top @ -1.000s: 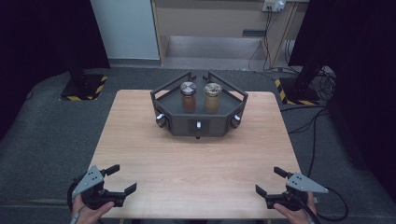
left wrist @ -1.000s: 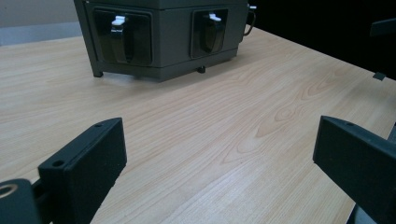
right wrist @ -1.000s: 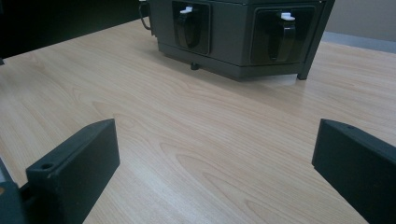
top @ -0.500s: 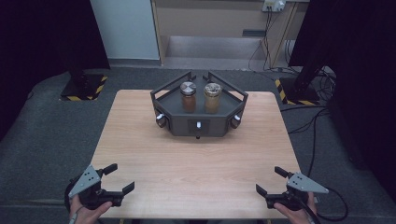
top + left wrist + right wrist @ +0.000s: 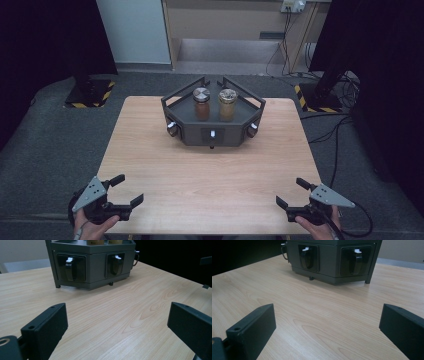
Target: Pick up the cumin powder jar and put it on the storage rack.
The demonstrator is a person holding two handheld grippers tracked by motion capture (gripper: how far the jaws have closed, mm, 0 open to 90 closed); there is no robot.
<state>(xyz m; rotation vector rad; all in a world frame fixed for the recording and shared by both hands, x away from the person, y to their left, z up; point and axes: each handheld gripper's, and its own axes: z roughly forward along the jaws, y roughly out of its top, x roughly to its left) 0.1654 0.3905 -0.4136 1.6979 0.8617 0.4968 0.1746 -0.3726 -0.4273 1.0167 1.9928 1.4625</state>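
A dark grey angular stand (image 5: 190,131) sits at the back middle of the wooden table (image 5: 210,175). On it stand two brown jars: one with a silver lid (image 5: 201,102), one with a golden lid (image 5: 227,103). The stand's front faces carry small levers with white tips (image 5: 69,267) (image 5: 356,260). My left gripper (image 5: 129,189) hovers at the near left corner, open and empty. At the near right corner my right gripper (image 5: 290,192) is open too, nothing between its jaws. Both gripper views look over bare wood toward the stand (image 5: 95,280) (image 5: 332,275), well ahead of the left gripper (image 5: 117,322) and the right gripper (image 5: 327,325).
Grey carpet surrounds the table. Black stands with yellow-striped bases (image 5: 89,92) (image 5: 315,95) rise behind the far corners, and cables (image 5: 340,135) trail on the floor at the right. Bare wood lies between the grippers and the stand.
My left gripper has edged slightly left along the near edge. The right gripper and the stand with its jars have stayed put.
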